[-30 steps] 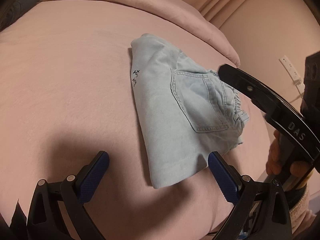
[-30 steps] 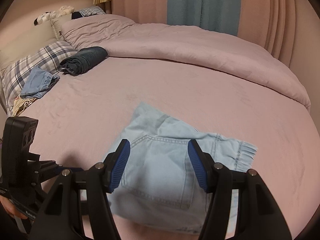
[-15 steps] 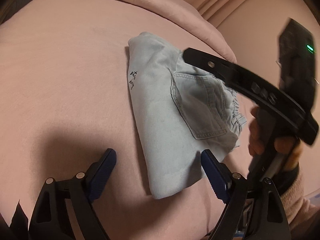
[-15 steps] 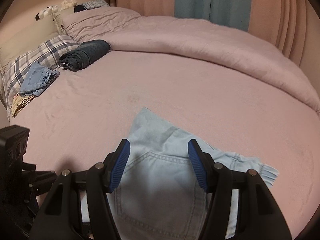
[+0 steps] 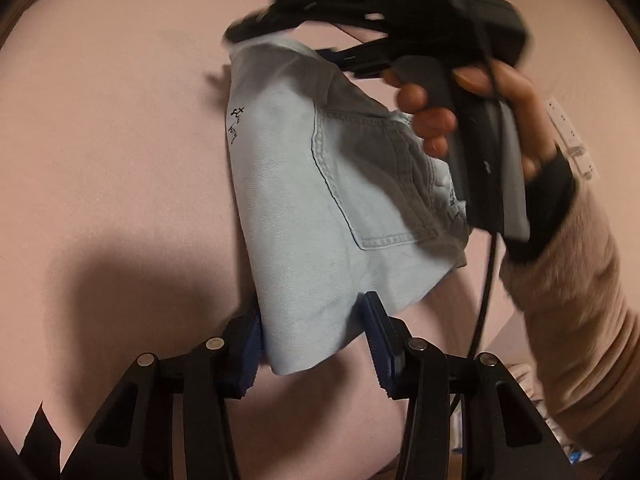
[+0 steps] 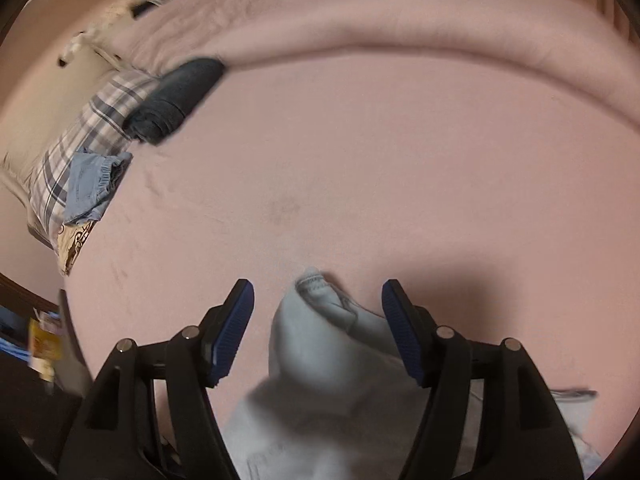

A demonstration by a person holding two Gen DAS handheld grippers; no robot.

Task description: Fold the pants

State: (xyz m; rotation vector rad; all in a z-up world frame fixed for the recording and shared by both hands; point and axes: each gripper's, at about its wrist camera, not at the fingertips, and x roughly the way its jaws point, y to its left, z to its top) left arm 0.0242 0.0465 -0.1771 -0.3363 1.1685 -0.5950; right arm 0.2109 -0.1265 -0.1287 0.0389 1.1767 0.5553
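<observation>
Since the earlier frames, both grippers had closed in on the shorts: the left gripper had just been narrowing its jaws from wide apart until the near corner of the pale denim sat between them, and the right gripper had swung over the far end and tipped steeply down. In the left view the blue pads flanked that corner closely, one edge of the cloth against the left pad, but a firm pinch could not be confirmed, so the jaws read as apart around the fabric. The right jaws stood apart, a raised fold with a stitched hem between them, touching neither pad. The shorts lay folded lengthwise on the pink bedsheet, back pocket up. Taking opposite ends like this was probably meant to let one end be carried over the other without the layers sliding. Beyond the right fingers, well apart, lay a dark rolled garment and another pair of blue shorts on a plaid pillow. The right hand gripped its handle just past the pocket.
</observation>
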